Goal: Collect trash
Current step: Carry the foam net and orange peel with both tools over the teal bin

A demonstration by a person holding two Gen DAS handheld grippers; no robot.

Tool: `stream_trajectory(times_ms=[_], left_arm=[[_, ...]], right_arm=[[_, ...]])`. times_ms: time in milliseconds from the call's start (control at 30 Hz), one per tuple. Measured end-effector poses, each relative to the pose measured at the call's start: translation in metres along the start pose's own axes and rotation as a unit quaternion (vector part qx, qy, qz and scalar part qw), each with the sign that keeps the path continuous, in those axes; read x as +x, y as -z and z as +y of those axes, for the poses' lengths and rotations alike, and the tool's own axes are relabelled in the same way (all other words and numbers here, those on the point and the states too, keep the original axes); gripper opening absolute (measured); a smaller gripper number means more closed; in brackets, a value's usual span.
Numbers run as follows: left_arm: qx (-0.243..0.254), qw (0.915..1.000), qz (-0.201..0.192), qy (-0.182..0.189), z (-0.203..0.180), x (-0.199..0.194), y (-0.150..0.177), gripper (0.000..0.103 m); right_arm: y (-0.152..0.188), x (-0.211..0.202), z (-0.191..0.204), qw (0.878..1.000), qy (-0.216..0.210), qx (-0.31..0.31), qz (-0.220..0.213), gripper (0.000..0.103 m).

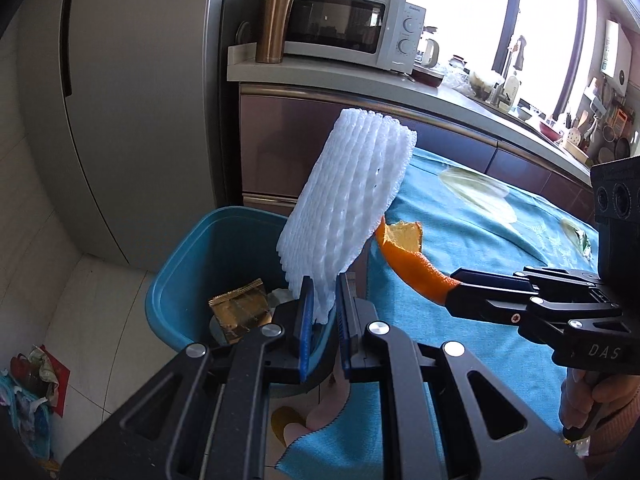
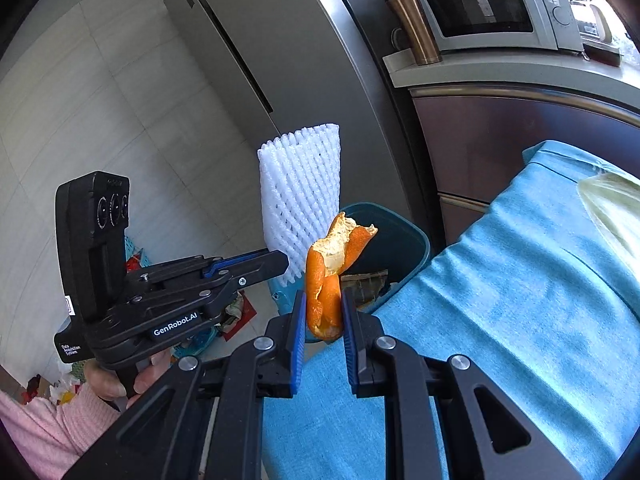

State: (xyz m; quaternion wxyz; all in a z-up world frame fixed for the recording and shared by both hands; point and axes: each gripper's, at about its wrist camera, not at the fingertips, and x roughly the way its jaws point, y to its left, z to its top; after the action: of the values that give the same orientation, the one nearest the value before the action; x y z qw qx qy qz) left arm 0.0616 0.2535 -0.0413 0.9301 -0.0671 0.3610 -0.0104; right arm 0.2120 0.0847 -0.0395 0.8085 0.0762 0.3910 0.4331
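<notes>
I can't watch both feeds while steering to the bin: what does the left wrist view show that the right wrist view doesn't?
Left wrist only: the window, the sink counter and a gold wrapper plainly in the bin.
Right wrist only: the left hand.
Both: left gripper shut on the foam net, right gripper shut on the orange peel, microwave.

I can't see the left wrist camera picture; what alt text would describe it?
The left claw grips a white foam fruit net above a blue trash bin. Beside it the right claw holds an orange peel over the table's blue cloth, kitchen counter behind.
</notes>
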Motion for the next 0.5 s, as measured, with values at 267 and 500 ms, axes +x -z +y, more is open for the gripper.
stream_trajectory(times_ms=[267, 500], left_arm=[[-0.011, 0.9998, 0.009, -0.016, 0.015, 0.011, 0.0, 0.012], [-0.018, 0.9992, 0.024, -0.028, 0.026, 0.025, 0.002, 0.012]], right_arm=[[-0.005, 0.02, -0.001, 1.0, -0.004, 0.008, 0.016, 0.016], [-0.013, 0.04, -0.006, 1.0, -0.001, 0.013, 0.028, 0.016]])
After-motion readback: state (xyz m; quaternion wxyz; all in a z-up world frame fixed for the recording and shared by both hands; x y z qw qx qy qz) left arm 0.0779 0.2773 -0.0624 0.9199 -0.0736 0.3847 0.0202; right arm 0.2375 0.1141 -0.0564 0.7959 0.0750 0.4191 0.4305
